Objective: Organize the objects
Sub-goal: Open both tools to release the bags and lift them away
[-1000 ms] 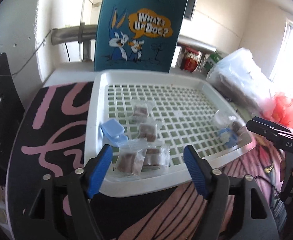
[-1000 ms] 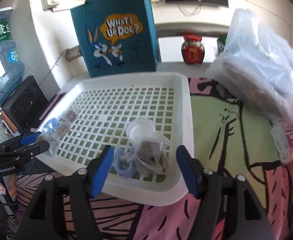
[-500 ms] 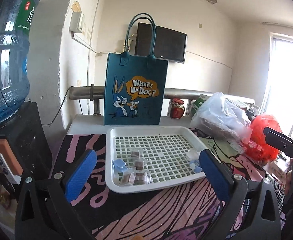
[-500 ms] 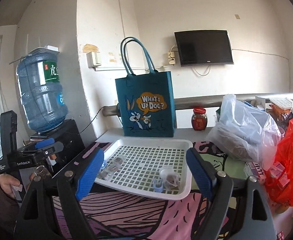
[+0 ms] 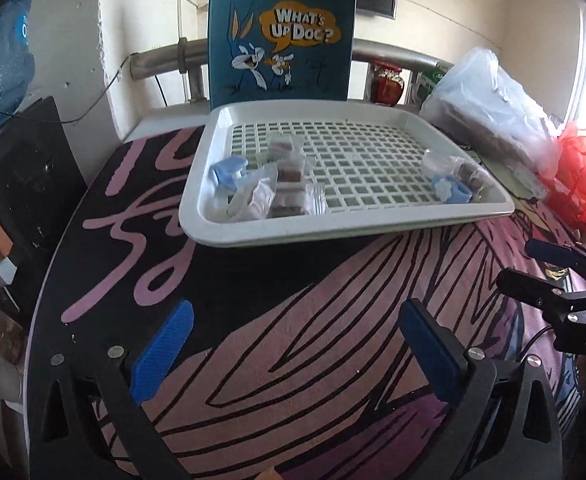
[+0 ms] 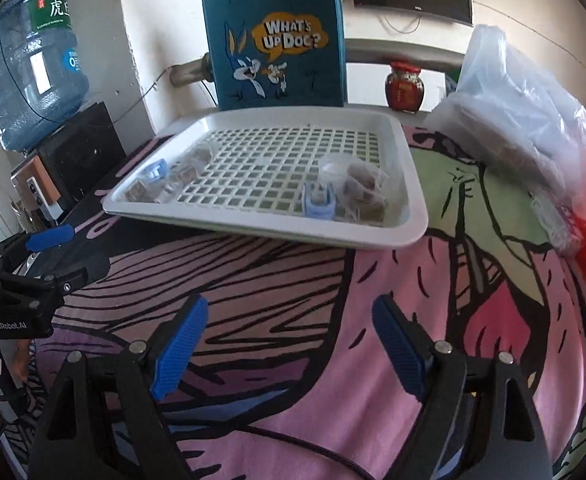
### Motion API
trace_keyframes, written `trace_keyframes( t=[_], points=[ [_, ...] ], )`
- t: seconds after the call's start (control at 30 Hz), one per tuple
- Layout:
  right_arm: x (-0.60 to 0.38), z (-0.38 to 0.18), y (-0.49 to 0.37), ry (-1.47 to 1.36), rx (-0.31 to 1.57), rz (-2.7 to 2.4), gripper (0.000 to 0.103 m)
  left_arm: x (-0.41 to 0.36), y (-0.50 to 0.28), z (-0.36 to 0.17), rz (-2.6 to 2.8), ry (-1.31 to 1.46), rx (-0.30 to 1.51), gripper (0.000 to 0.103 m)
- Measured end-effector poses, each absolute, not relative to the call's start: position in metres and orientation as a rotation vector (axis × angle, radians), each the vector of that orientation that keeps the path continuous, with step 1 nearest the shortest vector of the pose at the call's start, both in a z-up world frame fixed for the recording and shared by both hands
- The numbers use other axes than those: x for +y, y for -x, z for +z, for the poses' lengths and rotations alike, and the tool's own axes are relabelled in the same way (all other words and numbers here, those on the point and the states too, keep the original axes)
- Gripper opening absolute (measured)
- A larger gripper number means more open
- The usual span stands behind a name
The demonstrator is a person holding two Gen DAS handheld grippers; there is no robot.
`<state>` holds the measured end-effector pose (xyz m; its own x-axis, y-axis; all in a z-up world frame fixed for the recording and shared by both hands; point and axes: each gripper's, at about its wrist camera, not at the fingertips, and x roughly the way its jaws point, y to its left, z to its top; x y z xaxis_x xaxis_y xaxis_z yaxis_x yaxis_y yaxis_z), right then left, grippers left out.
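A white slotted tray (image 5: 333, 232) (image 6: 277, 232) sits on the patterned tablecloth. At its left end lie several clear packets of brown blocks (image 5: 289, 196) (image 6: 181, 176) and a light blue clip (image 5: 227, 170) (image 6: 155, 170). At its right end lie a bag of brown pieces (image 5: 469, 174) (image 6: 363, 188) and another light blue clip (image 5: 451, 192) (image 6: 319, 202). My left gripper (image 5: 297, 354) is open and empty, low over the cloth in front of the tray. My right gripper (image 6: 289, 354) is open and empty, also short of the tray.
A teal Bugs Bunny tote bag (image 5: 281, 32) (image 6: 277, 40) stands behind the tray. A red jar (image 6: 405, 86), a clear plastic bag (image 6: 521, 104) and a red bag (image 5: 583, 176) sit to the right. A water bottle (image 6: 33, 60) stands on a black cabinet at left.
Both grippers have come back down and forward toward the table after pulling up and away half a second ago. Both stay open and empty; the tray's contents are unchanged.
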<state>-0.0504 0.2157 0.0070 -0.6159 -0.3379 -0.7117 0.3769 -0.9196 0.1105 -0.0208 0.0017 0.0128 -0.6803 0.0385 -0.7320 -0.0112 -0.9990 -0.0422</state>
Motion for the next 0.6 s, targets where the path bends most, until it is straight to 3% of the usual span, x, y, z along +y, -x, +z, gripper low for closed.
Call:
trace_keyframes(
  t=[0.27,0.47,0.53,0.6],
  points=[
    [0.201,-0.011,0.066,-1.24,0.213,-2.553,0.085,0.014,0.033,-0.004,2.767,1.397,0.013,0.103],
    [0.201,-0.014,0.069,-1.283,0.192,-2.558,0.094,0.018,0.031,-0.004,2.766,1.413,0.059,0.103],
    [0.202,-0.016,0.07,-1.301,0.188,-2.553,0.103,0.018,0.032,-0.004,2.765,1.414,0.059,0.103],
    [0.201,-0.016,0.071,-1.308,0.188,-2.551,0.103,0.018,0.032,-0.004,2.764,1.415,0.057,0.103]
  ],
)
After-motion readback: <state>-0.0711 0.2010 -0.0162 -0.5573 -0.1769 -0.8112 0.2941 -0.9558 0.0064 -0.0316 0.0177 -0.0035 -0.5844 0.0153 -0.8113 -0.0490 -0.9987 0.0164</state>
